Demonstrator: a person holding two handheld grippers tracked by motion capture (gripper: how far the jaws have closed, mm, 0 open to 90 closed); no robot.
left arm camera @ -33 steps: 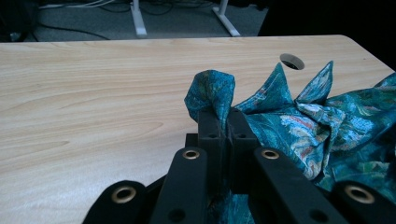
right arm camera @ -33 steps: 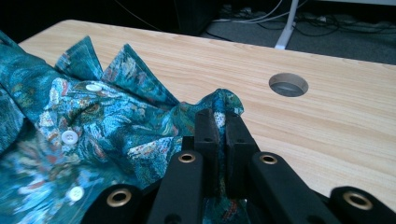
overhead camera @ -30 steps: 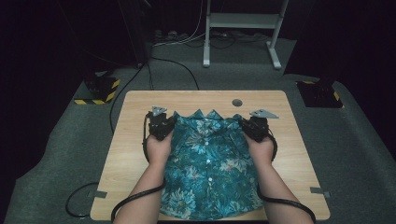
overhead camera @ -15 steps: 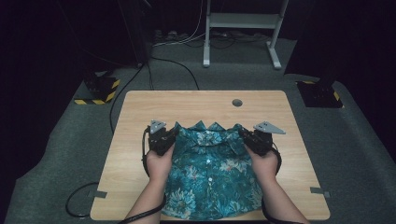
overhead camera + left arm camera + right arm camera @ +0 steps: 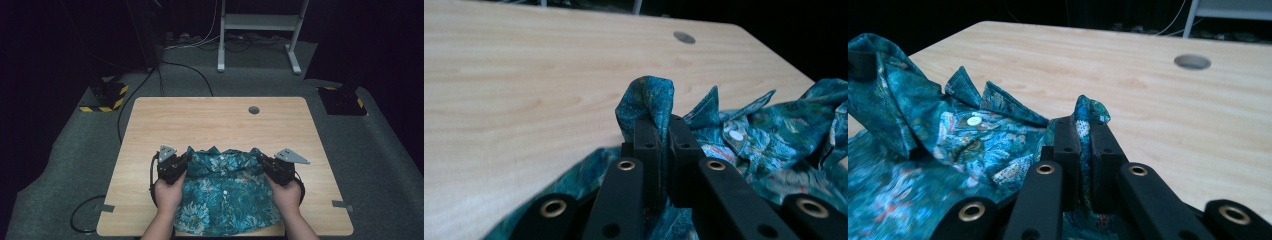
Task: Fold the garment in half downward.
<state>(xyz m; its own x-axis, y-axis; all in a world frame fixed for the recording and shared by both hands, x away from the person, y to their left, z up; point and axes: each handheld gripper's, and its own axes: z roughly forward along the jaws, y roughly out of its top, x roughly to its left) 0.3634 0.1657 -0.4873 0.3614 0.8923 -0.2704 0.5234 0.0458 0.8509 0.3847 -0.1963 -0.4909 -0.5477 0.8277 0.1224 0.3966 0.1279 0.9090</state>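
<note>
Fingers of the left gripper are pinched shut on a bunched fold of the shirt, and the fingers of the right gripper are clamped on a second fold of the same cloth. In the left gripper view a peak of fabric stands up above the black tips; in the right gripper view a smaller crumpled tuft pokes out between them.

That shirt is thin, soft woven cloth, teal with a busy leaf print and small white buttons down its front. It lies collar-end away from the person, at the 6 o'clock part of the counter, its far edge puckered into pointed ridges between the two grips. Its lower hem reaches the near edge of the counter. The left gripper holds the corner at about 10 o'clock of the garment, the right one the corner at about 2 o'clock. A hand wraps each gripper body, with a grey three-cornered plate on top.

Pale wood-grain board, smooth and rectangular with rounded corners, makes up the counter. A round grommet hole sits toward 1 o'clock, well apart from the shirt. Bare wood runs from the shirt's far edge to the 12 o'clock side. Two strips of tape mark the near corners. Grey carpet surrounds it, with cables and a white stand beyond.
</note>
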